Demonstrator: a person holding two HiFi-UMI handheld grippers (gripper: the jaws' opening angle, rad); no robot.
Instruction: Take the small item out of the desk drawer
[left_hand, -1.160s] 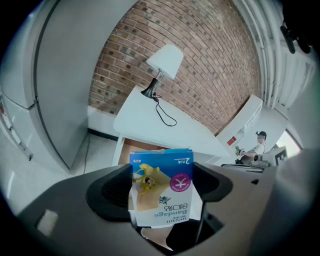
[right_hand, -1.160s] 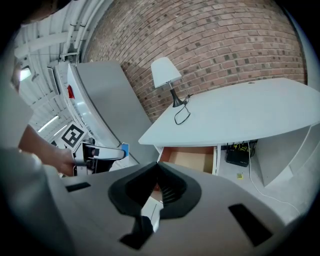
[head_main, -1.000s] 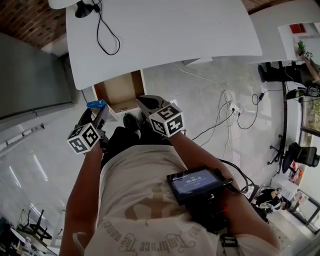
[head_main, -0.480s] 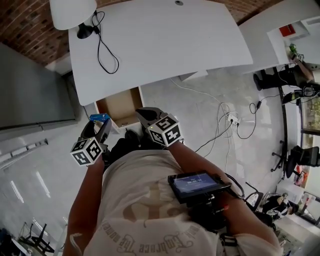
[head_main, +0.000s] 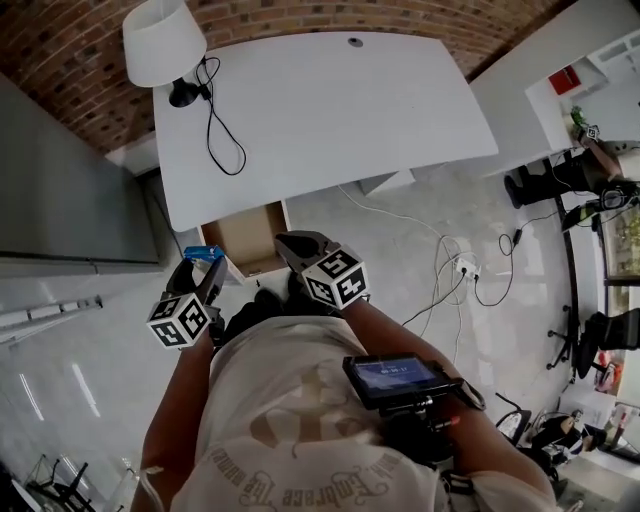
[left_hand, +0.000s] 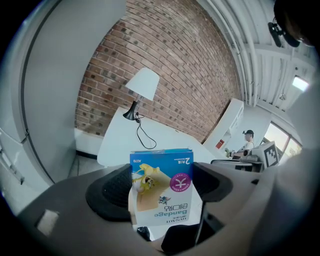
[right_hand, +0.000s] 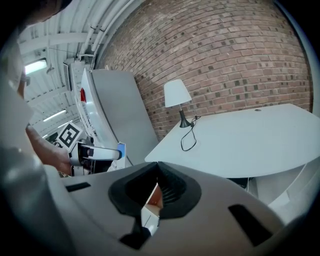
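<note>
A small blue and white bandage box (left_hand: 162, 187) stands upright between the black pads of my left gripper (left_hand: 162, 186), which is shut on it. In the head view the box (head_main: 203, 253) is held just left of the open desk drawer (head_main: 250, 238), whose brown inside shows nothing else. My right gripper (head_main: 297, 246) hovers at the drawer's front right corner. Its jaws are shut with nothing between them (right_hand: 157, 176). The right gripper view also shows the left gripper (right_hand: 95, 153) with the blue box edge (right_hand: 120, 150) at its left.
A white desk (head_main: 320, 110) carries a white lamp (head_main: 160, 45) with a black cable (head_main: 222, 130) at its back left. A grey cabinet (head_main: 70, 190) stands to the left. Cables and a power strip (head_main: 465, 240) lie on the floor at right. A brick wall runs behind.
The head view has swung so that more of the desk, the lamp and the brick wall show. Both grippers stay beside the open drawer, the left still shut on the box.
</note>
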